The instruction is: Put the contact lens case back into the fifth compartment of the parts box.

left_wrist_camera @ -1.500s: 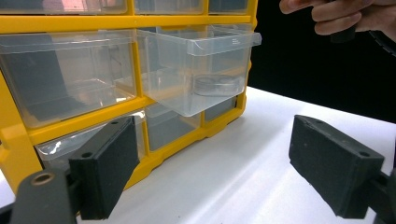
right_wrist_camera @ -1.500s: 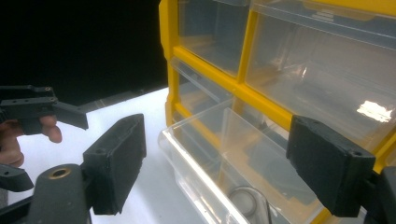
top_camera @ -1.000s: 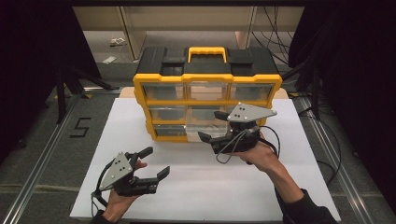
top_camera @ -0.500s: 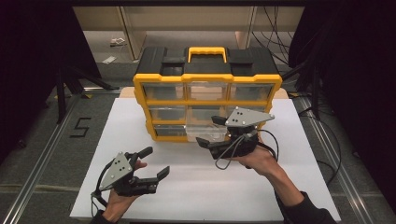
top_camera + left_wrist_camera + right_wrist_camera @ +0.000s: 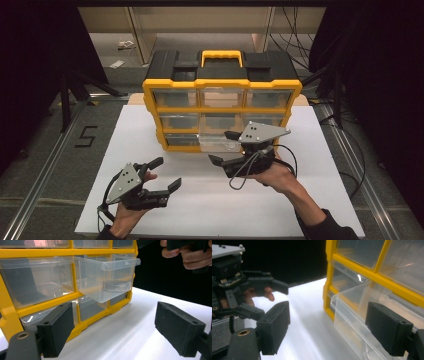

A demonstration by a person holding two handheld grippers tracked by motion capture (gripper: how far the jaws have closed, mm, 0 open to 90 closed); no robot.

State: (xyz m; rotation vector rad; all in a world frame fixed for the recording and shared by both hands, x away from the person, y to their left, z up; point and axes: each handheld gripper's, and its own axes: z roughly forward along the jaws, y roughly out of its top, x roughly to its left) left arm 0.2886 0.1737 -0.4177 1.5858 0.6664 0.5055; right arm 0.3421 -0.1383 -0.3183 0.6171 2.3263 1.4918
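A yellow and black organizer [image 5: 222, 82] with clear drawers stands at the back of the white board. Its bottom middle drawer [image 5: 217, 144] is pulled out; in the left gripper view this drawer [image 5: 107, 277] holds a small round clear item [image 5: 117, 286]. My right gripper [image 5: 223, 147] hovers open just in front of the drawer. In the right gripper view the drawer's front corner [image 5: 348, 312] lies between the pads, close to the right-hand pad [image 5: 387, 330], and nothing is clamped. My left gripper [image 5: 165, 173] is open over the board's near left, with nothing between its pads [image 5: 58, 330].
The white board [image 5: 320, 200] covers the table, with bare surface in front of the organizer. The other drawers look shut. A floor mark "5" [image 5: 86, 136] lies at the left, and cables [image 5: 300, 50] run behind at the right.
My right gripper has drifted left and a little toward the person, along the organizer's front. The left gripper has stayed where it was.
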